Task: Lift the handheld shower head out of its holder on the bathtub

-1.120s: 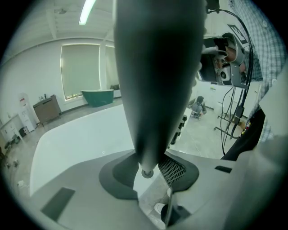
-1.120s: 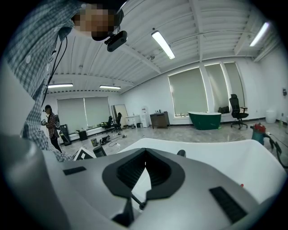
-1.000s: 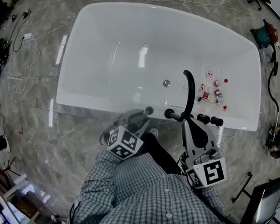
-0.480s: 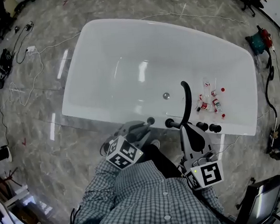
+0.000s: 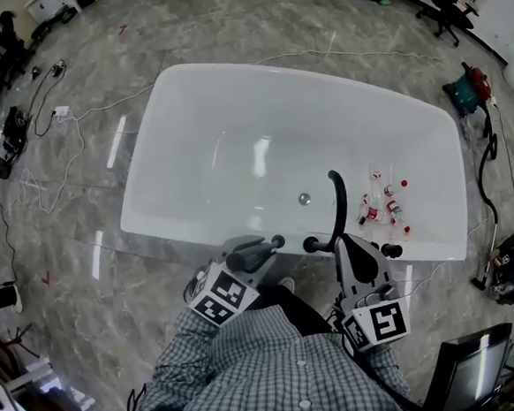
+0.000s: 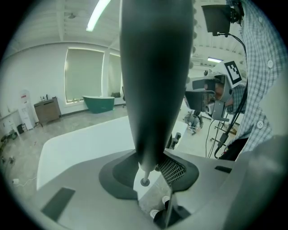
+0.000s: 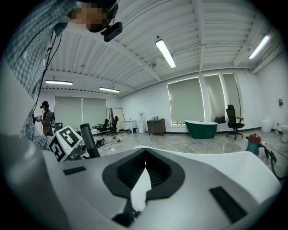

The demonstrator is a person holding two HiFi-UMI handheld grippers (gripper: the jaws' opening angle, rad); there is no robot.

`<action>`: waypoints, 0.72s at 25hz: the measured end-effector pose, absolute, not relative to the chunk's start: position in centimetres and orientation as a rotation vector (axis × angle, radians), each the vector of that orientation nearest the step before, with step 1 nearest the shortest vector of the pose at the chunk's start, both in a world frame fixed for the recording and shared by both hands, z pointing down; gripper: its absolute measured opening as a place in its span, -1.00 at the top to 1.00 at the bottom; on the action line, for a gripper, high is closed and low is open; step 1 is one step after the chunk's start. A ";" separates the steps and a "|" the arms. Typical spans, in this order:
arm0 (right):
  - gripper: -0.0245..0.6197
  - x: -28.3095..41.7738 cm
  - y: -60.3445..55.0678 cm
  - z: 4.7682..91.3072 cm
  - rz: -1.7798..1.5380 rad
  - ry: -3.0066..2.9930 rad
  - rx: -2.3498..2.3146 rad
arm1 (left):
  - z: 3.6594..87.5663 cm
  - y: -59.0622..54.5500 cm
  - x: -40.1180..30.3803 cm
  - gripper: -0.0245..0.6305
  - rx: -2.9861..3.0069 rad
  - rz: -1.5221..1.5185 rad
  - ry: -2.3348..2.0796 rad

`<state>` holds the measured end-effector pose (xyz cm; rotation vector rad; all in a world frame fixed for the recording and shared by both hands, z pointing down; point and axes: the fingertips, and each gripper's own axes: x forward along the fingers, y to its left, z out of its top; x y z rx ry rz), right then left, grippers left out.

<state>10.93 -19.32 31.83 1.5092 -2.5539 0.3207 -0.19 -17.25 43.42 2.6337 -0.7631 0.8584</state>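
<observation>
Where the tub (image 5: 189, 134) nears its R end, small red-capped bottles (image 5: 386, 204) are seen lying inside it, close to the black spout (image 5: 337, 203); their labels are too small to be read. Only black-and-white square patterns are shown on the marker cubes (image 5: 222, 296). The dark shower head (image 6: 155, 81) is clenched by the L tool (image 5: 257, 252) at the tub's near rim. The R tool (image 5: 350, 246) is pressed closed w/ nothing in it, beside the spout's base.
</observation>
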 end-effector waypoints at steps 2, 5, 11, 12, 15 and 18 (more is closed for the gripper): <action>0.88 11.0 -19.6 31.6 0.305 -2.554 1.519 | 42.4 -17.6 -0.5 0.50 2.657 0.854 -0.775; 0.88 10.8 -19.8 31.4 0.276 -2.559 1.519 | 40.9 -17.8 -0.9 0.50 2.675 0.816 -0.792; 0.88 11.1 -20.5 29.9 0.219 -2.569 1.550 | 38.6 -18.2 -1.2 0.50 2.693 0.727 -0.810; 0.88 11.2 -20.7 29.6 0.207 -2.569 1.554 | 38.3 -18.2 -1.2 0.50 2.695 0.717 -0.812; 0.88 11.6 -21.0 28.9 0.174 -2.568 1.562 | 37.6 -18.5 -1.1 0.50 2.704 0.700 -0.818; 0.88 12.0 -21.2 28.3 0.147 -2.568 1.570 | 36.7 -18.6 -0.9 0.50 2.717 0.673 -0.825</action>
